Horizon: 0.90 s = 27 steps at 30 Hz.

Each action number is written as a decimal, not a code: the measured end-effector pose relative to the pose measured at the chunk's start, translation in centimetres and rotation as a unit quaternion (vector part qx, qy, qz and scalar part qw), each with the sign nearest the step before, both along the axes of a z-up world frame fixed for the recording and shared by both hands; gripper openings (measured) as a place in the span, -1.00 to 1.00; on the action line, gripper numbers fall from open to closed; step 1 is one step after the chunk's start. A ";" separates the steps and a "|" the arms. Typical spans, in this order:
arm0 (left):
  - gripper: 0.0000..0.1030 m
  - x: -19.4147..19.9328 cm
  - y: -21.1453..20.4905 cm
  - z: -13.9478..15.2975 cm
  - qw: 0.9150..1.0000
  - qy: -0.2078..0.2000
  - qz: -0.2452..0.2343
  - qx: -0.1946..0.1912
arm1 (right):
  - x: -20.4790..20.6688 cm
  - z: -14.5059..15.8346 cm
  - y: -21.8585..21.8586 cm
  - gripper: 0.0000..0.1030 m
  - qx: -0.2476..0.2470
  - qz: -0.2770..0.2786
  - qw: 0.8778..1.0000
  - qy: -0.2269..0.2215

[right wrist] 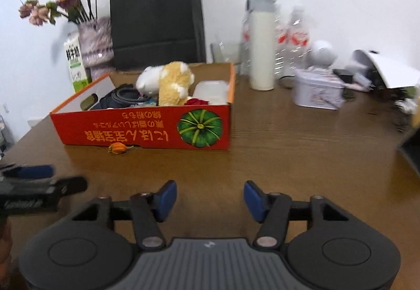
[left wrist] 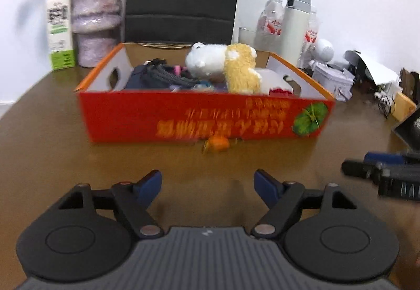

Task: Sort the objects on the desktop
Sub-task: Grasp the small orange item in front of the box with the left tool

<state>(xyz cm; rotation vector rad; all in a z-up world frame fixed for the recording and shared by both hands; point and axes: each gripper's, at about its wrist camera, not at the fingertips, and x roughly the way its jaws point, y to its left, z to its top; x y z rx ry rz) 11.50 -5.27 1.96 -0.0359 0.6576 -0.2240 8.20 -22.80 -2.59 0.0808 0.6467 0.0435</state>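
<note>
A red cardboard box stands on the brown table and holds a yellow plush, a white plush, a dark pouch and a clear container. A small orange fruit lies against the box's front wall. My left gripper is open and empty, well short of the box. My right gripper is open and empty, off the box's right front corner. Each gripper shows at the other view's edge, the right gripper and the left gripper.
Behind the box stand a black bag, a vase of dried flowers and a milk carton. To the right are a white flask, water bottles, a small tin and cluttered items at the table's right edge.
</note>
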 end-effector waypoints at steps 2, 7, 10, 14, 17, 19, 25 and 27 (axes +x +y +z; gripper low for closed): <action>0.46 2.4 -0.6 -0.4 1.000 0.006 0.002 -0.003 | 1.4 -0.4 0.5 0.07 0.003 0.004 1.000 0.002; 0.42 5.2 -2.0 -1.1 1.000 0.021 -0.018 0.001 | 4.0 -1.5 2.1 0.04 -0.004 0.027 1.000 0.015; 0.08 5.5 -2.5 -1.2 1.000 0.018 0.007 0.012 | 5.0 -2.1 3.0 -0.06 -0.013 0.040 0.999 0.020; -0.74 5.1 -1.8 -1.1 0.999 0.029 0.022 -0.010 | 5.8 -2.5 4.7 -0.20 -0.037 0.052 0.998 0.020; -0.75 4.3 -1.1 -1.0 0.998 0.035 0.035 -0.025 | 6.0 -2.4 5.3 -0.73 -0.029 0.064 0.997 0.020; -0.75 3.3 -0.6 -0.8 0.998 0.044 0.035 -0.037 | 5.6 -2.2 5.5 -0.87 -0.027 0.072 0.997 0.018; -0.75 -2.7 0.5 0.9 0.998 0.021 0.038 -0.038 | 1.4 0.5 6.4 -1.00 -0.022 0.086 0.995 -0.041; -0.75 -4.9 0.6 1.8 0.999 0.007 0.038 -0.031 | -0.5 1.0 7.0 -1.00 -0.027 0.088 0.995 -0.046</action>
